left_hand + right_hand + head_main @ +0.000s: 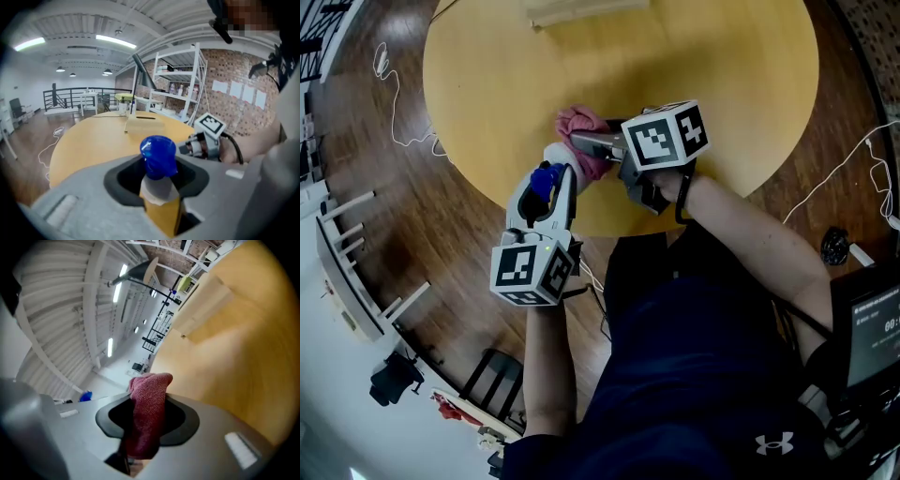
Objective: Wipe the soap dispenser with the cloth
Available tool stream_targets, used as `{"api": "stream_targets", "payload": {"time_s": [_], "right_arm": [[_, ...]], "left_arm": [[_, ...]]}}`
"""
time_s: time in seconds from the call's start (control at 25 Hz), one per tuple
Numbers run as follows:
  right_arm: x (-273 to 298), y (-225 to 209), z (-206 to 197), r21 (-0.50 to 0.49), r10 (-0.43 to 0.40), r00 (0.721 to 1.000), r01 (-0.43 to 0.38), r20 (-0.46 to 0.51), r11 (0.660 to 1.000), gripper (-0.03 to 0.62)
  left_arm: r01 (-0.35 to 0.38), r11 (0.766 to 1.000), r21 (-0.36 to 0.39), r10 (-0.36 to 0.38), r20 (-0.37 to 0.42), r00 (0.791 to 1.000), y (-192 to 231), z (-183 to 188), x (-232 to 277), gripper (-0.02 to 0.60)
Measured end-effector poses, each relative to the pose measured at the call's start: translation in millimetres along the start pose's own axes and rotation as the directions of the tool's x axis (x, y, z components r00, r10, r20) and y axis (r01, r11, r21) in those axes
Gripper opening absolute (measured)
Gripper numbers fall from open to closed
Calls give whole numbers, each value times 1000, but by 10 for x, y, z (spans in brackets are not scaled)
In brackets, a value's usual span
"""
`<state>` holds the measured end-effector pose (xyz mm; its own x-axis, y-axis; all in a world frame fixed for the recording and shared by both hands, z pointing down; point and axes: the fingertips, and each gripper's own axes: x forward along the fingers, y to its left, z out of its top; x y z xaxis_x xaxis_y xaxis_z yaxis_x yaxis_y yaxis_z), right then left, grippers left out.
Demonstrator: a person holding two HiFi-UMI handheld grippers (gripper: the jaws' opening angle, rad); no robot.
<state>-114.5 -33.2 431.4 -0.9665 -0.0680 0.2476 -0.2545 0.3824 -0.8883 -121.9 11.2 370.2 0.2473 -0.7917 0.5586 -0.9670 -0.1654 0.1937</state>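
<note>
The left gripper has its jaws closed tight on the soap dispenser, held over the counter's near edge; the right gripper pinches the pink cloth against the dispenser's side; wiping seems under way; how much remains unwiped is unclear.

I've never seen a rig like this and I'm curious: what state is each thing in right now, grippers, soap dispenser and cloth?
Soap dispenser: held between jaws, blue pump top on.
Cloth: bunched, clamped, end poking past the jaws.
Left gripper: shut on the soap dispenser.
Right gripper: shut on the cloth.
</note>
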Motion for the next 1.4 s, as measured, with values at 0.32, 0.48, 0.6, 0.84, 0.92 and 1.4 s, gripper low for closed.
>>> {"api": "stream_targets", "payload": {"time_s": [0.32, 0.48, 0.6, 0.84, 0.92, 1.4], "right_arm": [[-15, -570, -511, -155, -260, 949, 233, -177, 960, 129], [-73, -449, -405, -197, -313, 938, 282, -149, 939, 130], [-6, 158, -234, -251, -207, 978, 190, -42, 949, 132], [296, 656, -567, -499, -160, 982, 91, -97, 862, 131], [193, 375, -571, -482, -223, 971, 155, -86, 862, 130], [-103, -83, -476, -442, -325, 944, 271, -50, 855, 132]], "left_arm": [[17, 982, -190, -10, 39, 999, 246, -94, -333, 146], [39, 942, -333, -6, 100, 995, 390, -208, -416, 146], [53, 889, -456, 11, 136, 991, 495, -334, -445, 146], [63, 833, -549, 45, 181, 982, 543, -498, -481, 146], [69, 833, -549, 35, 176, 984, 518, -539, -503, 147], [108, 766, -633, -10, 157, 988, 573, -776, -524, 147]]}}
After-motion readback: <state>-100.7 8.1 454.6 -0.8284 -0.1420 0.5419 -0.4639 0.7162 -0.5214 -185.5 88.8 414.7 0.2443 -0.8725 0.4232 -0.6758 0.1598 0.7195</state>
